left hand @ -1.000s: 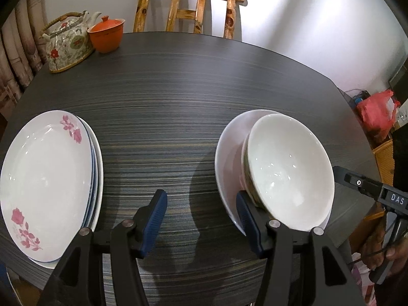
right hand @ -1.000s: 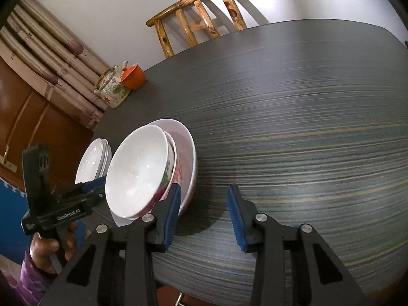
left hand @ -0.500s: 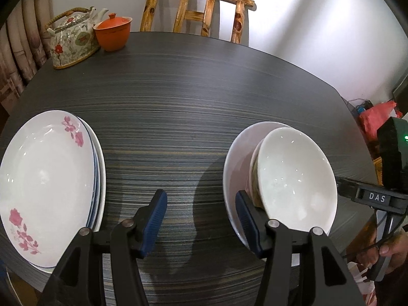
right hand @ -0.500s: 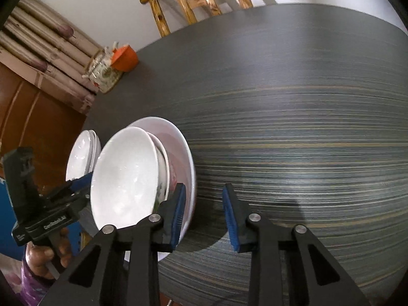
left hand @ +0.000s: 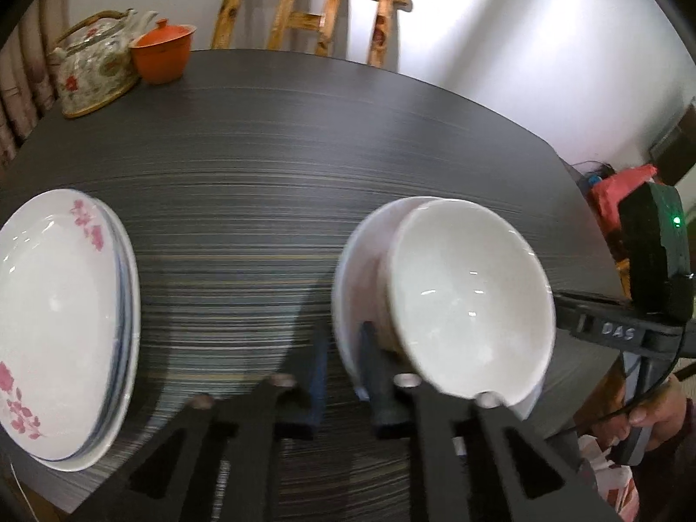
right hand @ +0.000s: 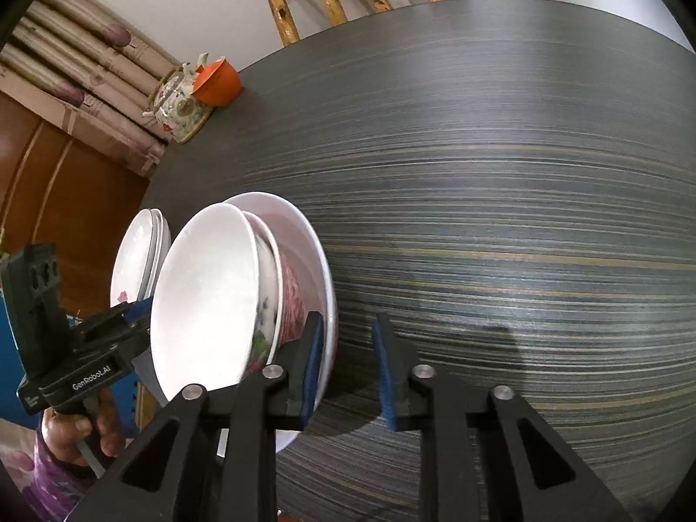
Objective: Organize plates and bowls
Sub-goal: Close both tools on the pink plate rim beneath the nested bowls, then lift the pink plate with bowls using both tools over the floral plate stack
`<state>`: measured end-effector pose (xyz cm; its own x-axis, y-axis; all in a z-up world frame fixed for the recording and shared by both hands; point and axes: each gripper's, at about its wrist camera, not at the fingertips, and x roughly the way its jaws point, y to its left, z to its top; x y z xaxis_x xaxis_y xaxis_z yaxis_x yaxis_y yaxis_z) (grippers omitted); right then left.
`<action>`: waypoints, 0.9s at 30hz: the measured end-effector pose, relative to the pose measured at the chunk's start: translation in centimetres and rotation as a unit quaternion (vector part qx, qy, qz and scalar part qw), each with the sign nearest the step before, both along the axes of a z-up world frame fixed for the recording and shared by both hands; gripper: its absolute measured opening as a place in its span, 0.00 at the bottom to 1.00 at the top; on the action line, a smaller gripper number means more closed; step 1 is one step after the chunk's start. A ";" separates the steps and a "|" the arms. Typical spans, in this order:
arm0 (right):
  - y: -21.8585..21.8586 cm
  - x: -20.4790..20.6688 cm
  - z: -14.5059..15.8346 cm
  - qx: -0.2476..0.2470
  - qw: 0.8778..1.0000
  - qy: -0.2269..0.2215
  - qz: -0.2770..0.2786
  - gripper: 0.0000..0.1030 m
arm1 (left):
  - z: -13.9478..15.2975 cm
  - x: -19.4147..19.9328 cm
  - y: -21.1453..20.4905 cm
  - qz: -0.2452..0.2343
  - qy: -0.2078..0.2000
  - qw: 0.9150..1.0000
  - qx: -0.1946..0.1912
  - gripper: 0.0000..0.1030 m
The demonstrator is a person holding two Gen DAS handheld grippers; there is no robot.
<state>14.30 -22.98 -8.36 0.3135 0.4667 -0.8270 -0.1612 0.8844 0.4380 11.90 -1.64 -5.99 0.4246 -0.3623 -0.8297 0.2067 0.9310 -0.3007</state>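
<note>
**Two Grippers Take a Laden Dish by Its Rim**

Left wrist view: the left gripper (left hand: 345, 339) has just been closing, and its jaws now pinch the near rim of a wide white glazed dish (left hand: 348, 269), one pad inside and one outside. The dish sits at the near edge of the dark striped table (left hand: 282, 152), towards its right end. A deep white ceramic bowl (left hand: 470, 304) leans inside the dish, tilted rather than seated flat. A stack of white plates printed with pink roses (left hand: 56, 304) lies at the near left edge, well apart from the dish.

Right wrist view: the right gripper (right hand: 346, 322) has also just been closing. Its jaws stand almost together astride the opposite side of the same rim. The inner pad lies on the dish's inside wall. A sliver of table shows beside the outer pad, so the clamp looks made but cannot be confirmed. A flower-printed bowl (right hand: 267, 304) is nested under the white one.

Glazed ceramic is stiff, slick and breakable, and the loaded dish is likely heavy. A hold on two opposite points of the rim suits it, provided the dish stays level. The loose bowls could slide or clatter if it tips.
</note>
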 end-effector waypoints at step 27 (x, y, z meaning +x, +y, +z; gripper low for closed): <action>1.5 -1.7 0.3 -0.001 1.000 -0.007 0.001 0.10 | -0.2 -2.0 1.0 0.042 0.000 0.999 -0.013 0.06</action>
